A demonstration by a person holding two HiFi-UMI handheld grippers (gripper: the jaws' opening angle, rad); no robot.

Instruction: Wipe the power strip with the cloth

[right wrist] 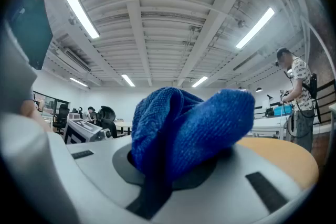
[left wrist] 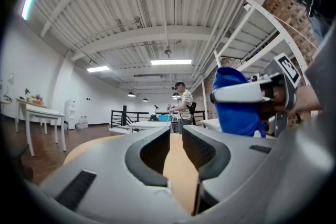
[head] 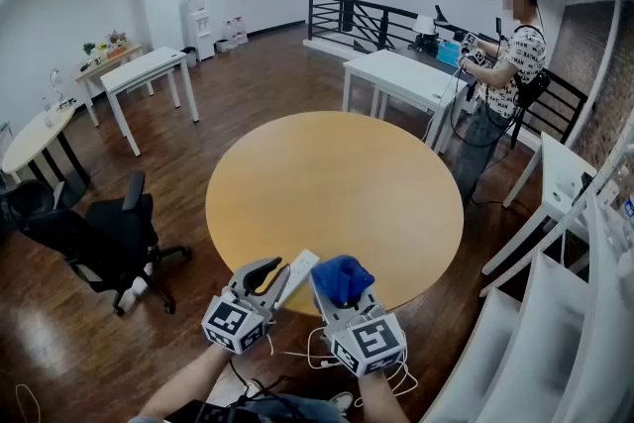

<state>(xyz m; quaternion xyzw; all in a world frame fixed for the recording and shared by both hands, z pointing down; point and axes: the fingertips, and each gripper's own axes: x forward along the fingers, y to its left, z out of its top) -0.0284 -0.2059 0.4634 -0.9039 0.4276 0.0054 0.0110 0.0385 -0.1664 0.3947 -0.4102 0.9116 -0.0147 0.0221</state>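
A white power strip [head: 299, 268] lies at the near edge of the round wooden table [head: 337, 183], between my two grippers. My left gripper [head: 267, 274] sits just left of it. In the left gripper view its jaws [left wrist: 176, 131] stand a narrow gap apart, with only the tabletop [left wrist: 178, 170] showing between them. My right gripper [head: 342, 290] is just right of the strip, shut on a bunched blue cloth [head: 343, 277]. The cloth [right wrist: 189, 128] fills the right gripper view and hides the jaw tips [right wrist: 181, 160]. It also shows in the left gripper view [left wrist: 236, 105].
A thin white cable [head: 297, 352] trails off the table's near edge. A black office chair [head: 99, 243] stands to the left and white shelving [head: 565, 312] to the right. A person [head: 500, 64] stands beyond the table beside a white desk [head: 406, 79].
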